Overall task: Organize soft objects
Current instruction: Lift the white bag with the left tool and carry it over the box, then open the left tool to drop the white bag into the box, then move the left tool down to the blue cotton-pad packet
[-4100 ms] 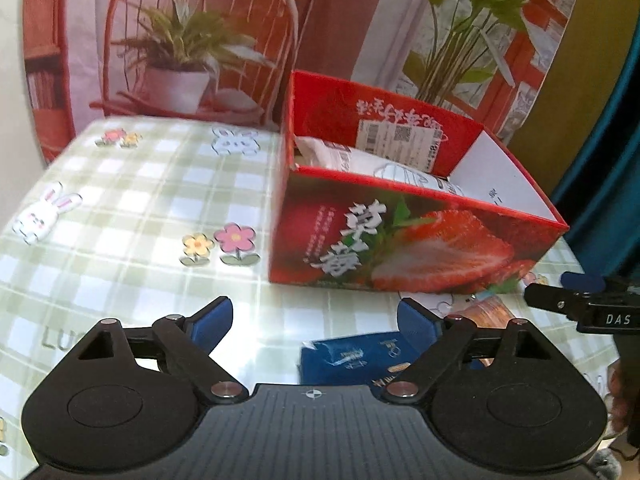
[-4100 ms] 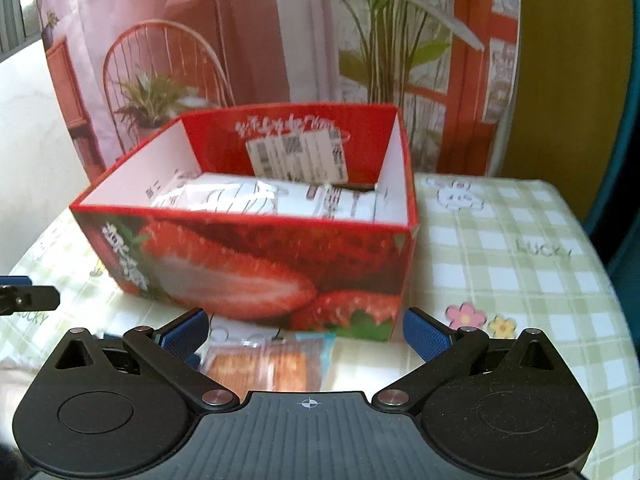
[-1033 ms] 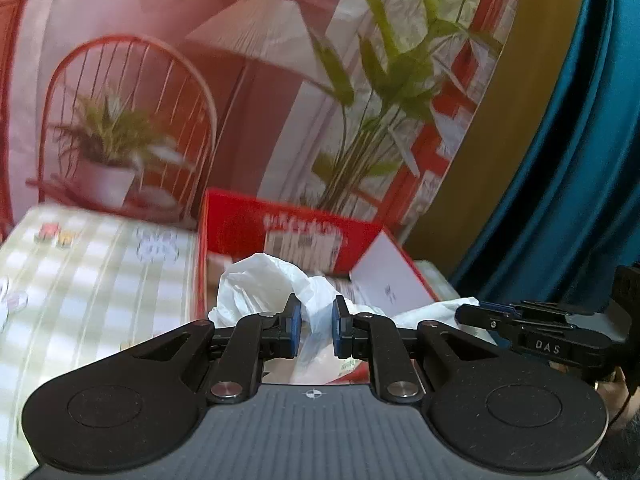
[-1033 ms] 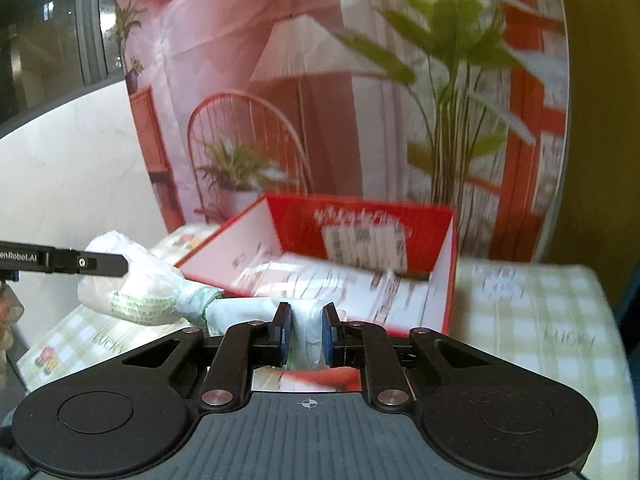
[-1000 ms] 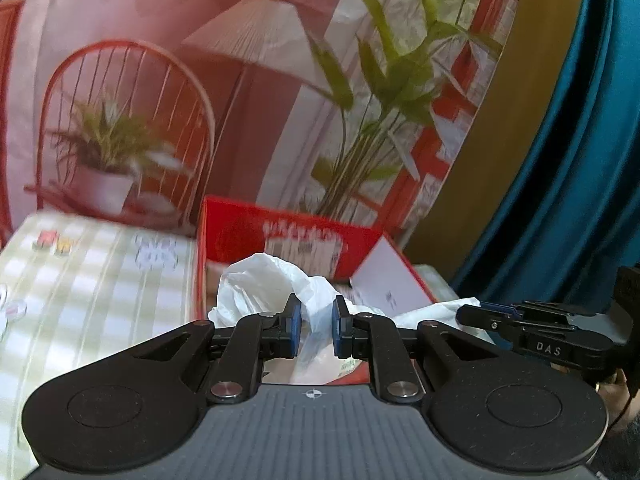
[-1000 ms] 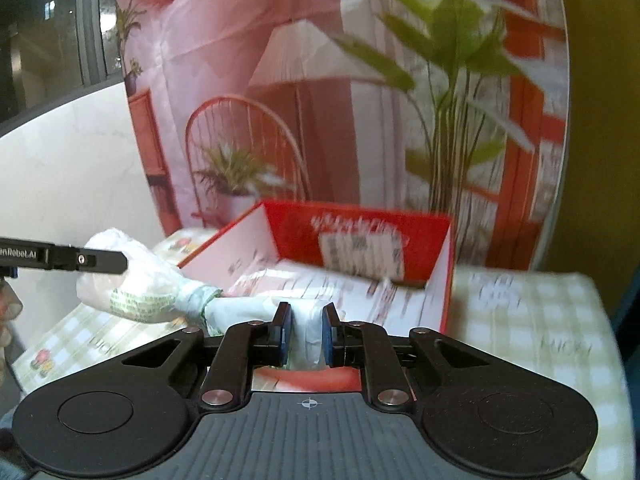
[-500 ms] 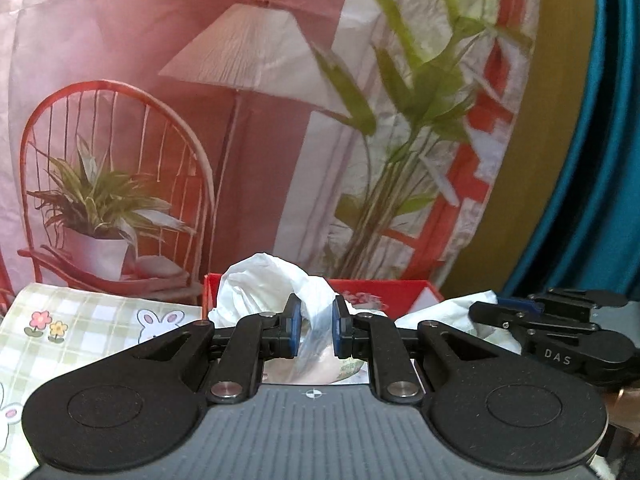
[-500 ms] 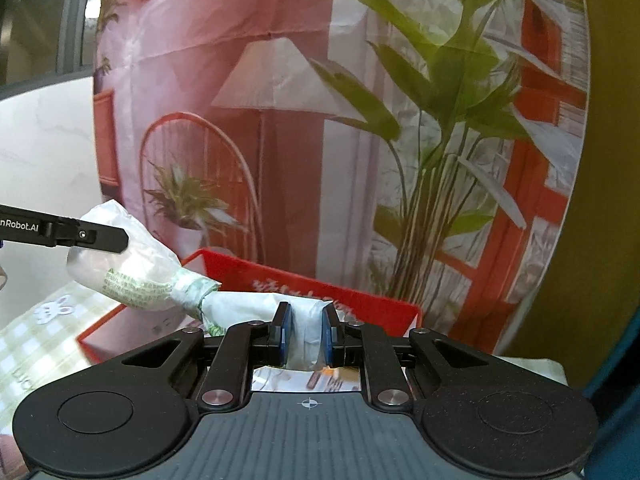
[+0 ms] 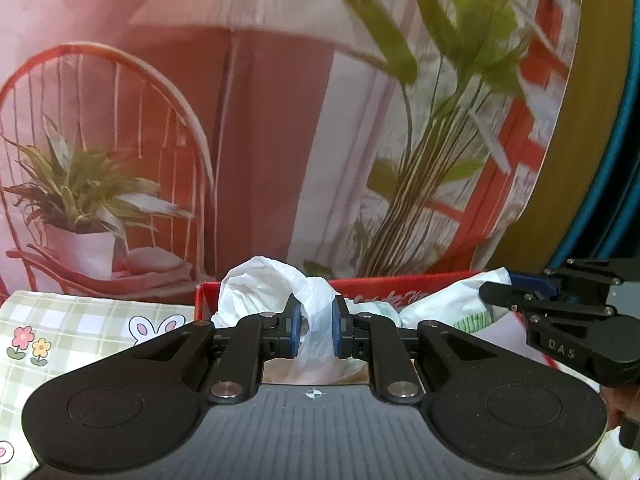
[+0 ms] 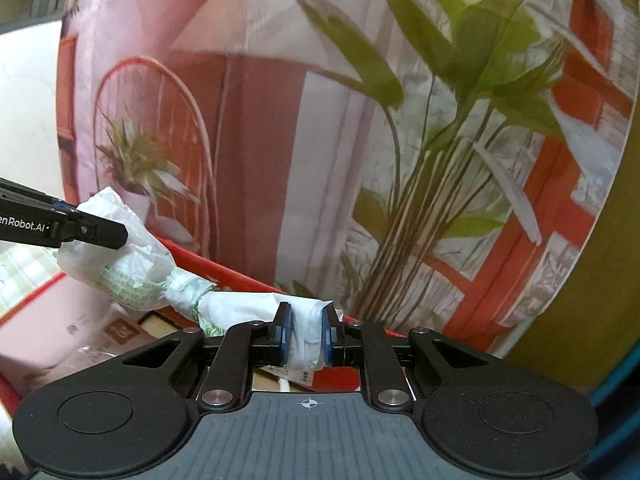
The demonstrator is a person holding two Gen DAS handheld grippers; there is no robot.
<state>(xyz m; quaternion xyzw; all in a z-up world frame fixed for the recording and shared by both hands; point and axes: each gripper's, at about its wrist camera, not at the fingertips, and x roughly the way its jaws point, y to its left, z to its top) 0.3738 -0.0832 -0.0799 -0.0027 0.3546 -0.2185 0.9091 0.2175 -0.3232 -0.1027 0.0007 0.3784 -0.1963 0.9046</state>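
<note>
Both grippers have hold of one white plastic bag (image 10: 132,276), stretched between them above the red strawberry box (image 10: 224,270). The left gripper (image 9: 314,328) has its blue pads nearly together, pinching a bunched, crumpled end of the bag just over the box's near left corner. The right gripper (image 10: 305,338) is clamped tight on the other end, a rolled white section that hangs over the box's far red rim. Between the two, the bag twists into a narrow neck with green print on it, directly above the box's open top. Inside the box, below the bag, lie what look like flat packets with brown and white labels, though the blur makes them hard to name. The checked tablecloth (image 9: 80,328) with its rabbit and flower prints spreads to the left of the box. Behind the box hangs a printed backdrop (image 9: 260,120) showing a chair, a lamp and potted plants.
</note>
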